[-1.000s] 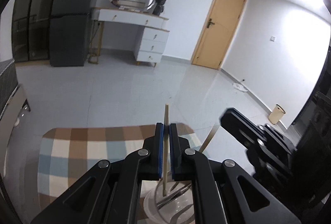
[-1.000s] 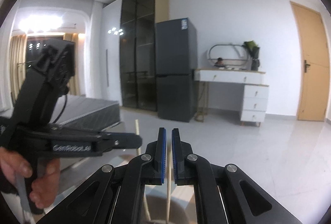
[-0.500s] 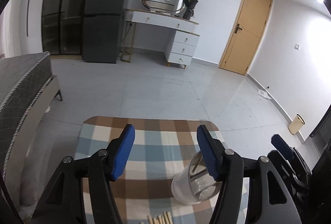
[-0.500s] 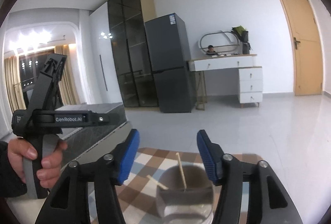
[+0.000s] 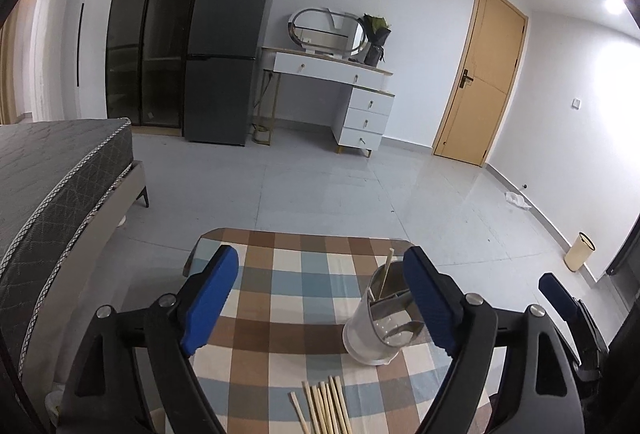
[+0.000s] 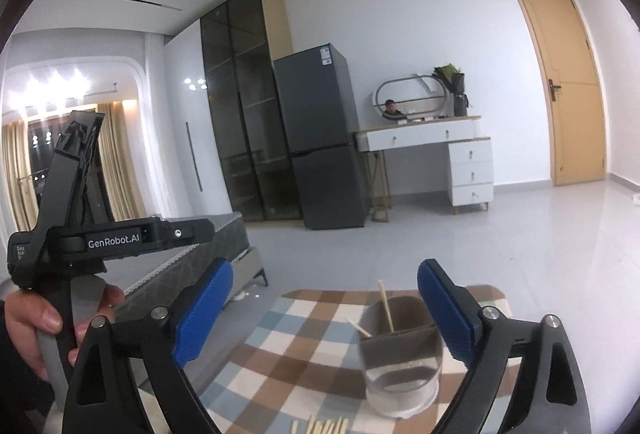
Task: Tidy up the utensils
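Note:
A grey-and-white utensil holder (image 5: 374, 334) stands on the checked tablecloth (image 5: 280, 274), with two wooden chopsticks (image 6: 386, 310) leaning inside it. Several loose chopsticks (image 5: 324, 410) lie on the cloth in front of it. My left gripper (image 5: 320, 298) hovers back from the holder; its jaws are opening and nothing is between them. My right gripper (image 6: 324, 314) also hangs above and behind the holder (image 6: 400, 362), its jaws opening with nothing gripped. The hand (image 6: 24, 322) holding the left gripper shows at the left of the right wrist view.
A grey bed (image 5: 48, 185) runs along the left of the small table. Across the tiled floor stand a dark fridge (image 5: 224, 49), a white dressing table (image 5: 352, 97), a wooden door (image 5: 480, 81) and a small bin (image 5: 578, 252).
Both grippers were shut above the holder, the left one on a chopstick. Both have since opened wide and pulled back and up, and two chopsticks now stand in the holder.

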### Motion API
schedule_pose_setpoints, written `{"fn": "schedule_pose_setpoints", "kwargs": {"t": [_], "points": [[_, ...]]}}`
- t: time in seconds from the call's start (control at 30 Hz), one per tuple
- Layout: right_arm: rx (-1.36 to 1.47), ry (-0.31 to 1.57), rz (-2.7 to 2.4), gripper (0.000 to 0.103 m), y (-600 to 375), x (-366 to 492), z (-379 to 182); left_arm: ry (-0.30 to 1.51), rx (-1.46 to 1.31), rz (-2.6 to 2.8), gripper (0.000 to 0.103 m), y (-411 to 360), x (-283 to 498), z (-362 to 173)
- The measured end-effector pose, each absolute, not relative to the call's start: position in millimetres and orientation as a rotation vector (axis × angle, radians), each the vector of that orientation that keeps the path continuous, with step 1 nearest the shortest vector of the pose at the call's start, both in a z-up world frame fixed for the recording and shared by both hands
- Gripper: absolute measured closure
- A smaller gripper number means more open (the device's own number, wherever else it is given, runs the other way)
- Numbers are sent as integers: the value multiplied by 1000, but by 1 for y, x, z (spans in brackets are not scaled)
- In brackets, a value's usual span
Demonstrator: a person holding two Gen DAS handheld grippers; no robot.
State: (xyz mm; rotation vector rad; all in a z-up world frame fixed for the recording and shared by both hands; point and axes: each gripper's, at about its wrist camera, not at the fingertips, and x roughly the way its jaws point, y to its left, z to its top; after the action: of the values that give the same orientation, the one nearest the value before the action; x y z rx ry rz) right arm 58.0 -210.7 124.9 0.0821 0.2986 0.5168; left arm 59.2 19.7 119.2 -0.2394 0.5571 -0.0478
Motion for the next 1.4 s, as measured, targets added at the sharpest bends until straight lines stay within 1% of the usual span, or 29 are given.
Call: {"fn": "schedule_pose_setpoints", "kwargs": {"t": [0.1,0.2,0.57,0.87,1.17,1.27,1.33,1.4], "points": [[85,294,498,0,-207,43,124,548,-238,-31,20,22,51,115],[90,303,474,0,-204,29,118,539,-236,-14,16,23,40,109],[53,350,420,0,-193,-2,93,542,-226,10,15,31,20,78],[4,485,406,0,-182,2,51,637,-213,58,15,37,33,20],[-66,742,357,0,-177,41,-12,769,-243,71,15,43,50,-37],[-116,849,337,7,-172,59,-41,842,-284,65,15,51,56,-56],[-141,905,331,14,-169,69,-56,871,-300,93,15,57,62,-66],[-165,963,327,18,-165,82,-73,885,-299,129,15,62,66,-73]]}}
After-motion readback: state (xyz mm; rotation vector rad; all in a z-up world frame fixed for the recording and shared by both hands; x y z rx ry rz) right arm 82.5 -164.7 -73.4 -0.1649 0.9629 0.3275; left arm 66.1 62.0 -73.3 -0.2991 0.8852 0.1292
